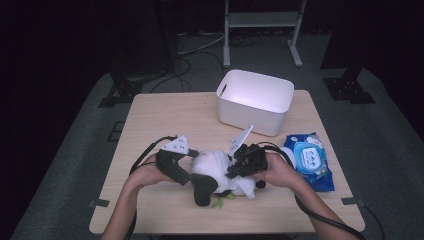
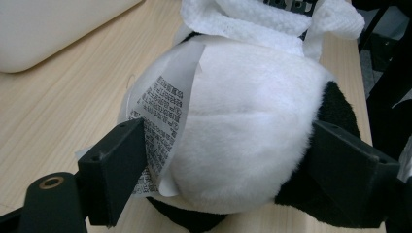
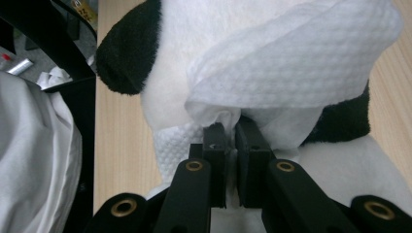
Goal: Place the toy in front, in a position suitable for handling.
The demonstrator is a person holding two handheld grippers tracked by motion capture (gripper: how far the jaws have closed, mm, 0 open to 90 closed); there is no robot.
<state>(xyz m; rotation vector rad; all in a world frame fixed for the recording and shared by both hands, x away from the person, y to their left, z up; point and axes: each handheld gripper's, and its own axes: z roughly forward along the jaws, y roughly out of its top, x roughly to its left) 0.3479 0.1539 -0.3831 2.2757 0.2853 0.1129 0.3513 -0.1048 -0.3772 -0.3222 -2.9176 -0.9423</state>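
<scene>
On the wooden bench [image 1: 165,112], the left gripper [image 1: 186,176] is clamping the plush panda [image 1: 212,170] at nine o'clock while the right gripper [image 3: 232,141], at three o'clock, is pinching the wet wipe [image 3: 301,63] against it.

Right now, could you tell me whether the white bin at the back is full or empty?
Empty, as far as visible: the white bin sits upright, and the high view shows bare inner walls; its floor is partly hidden.
</scene>
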